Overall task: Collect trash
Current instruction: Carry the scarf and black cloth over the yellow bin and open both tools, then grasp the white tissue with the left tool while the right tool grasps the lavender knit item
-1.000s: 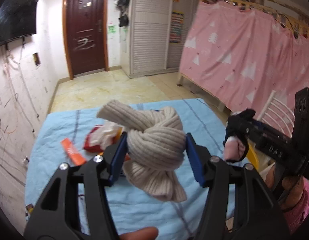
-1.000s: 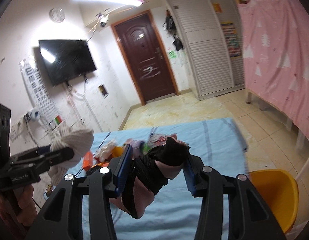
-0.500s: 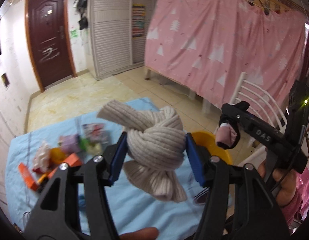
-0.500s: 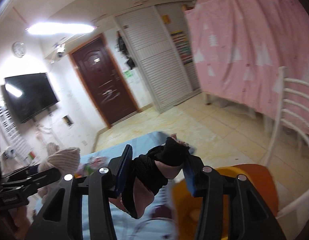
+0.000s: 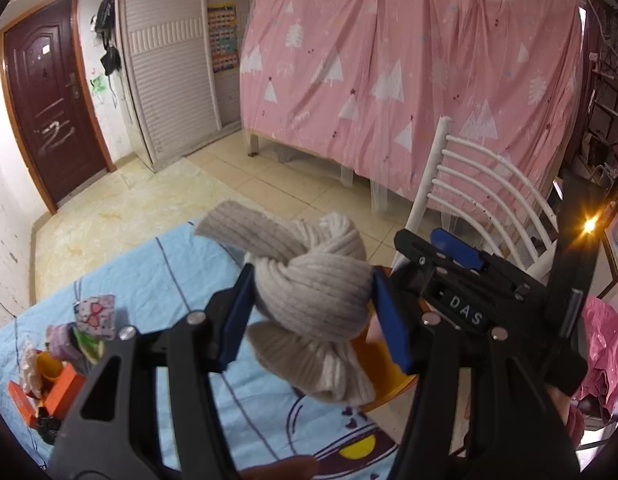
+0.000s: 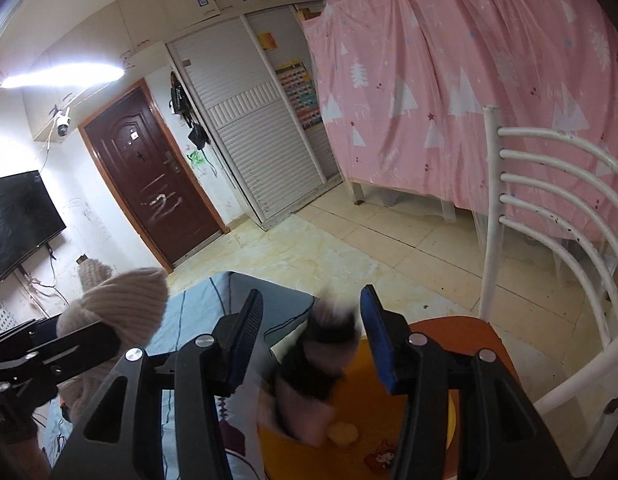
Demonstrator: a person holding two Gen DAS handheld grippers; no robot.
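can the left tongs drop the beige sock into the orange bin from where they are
Probably yes: the left tongs hold the beige sock beside the orange bin, but the right tongs hang over it.

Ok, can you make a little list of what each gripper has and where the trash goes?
Left gripper: shut on the beige knotted ribbed knit cloth
Right gripper: open, blurred black and pink cloth bundle loose between its jaws
Below bundle: yellow-orange plastic basin on a white chair
On light blue sheet: pile of colourful wrappers
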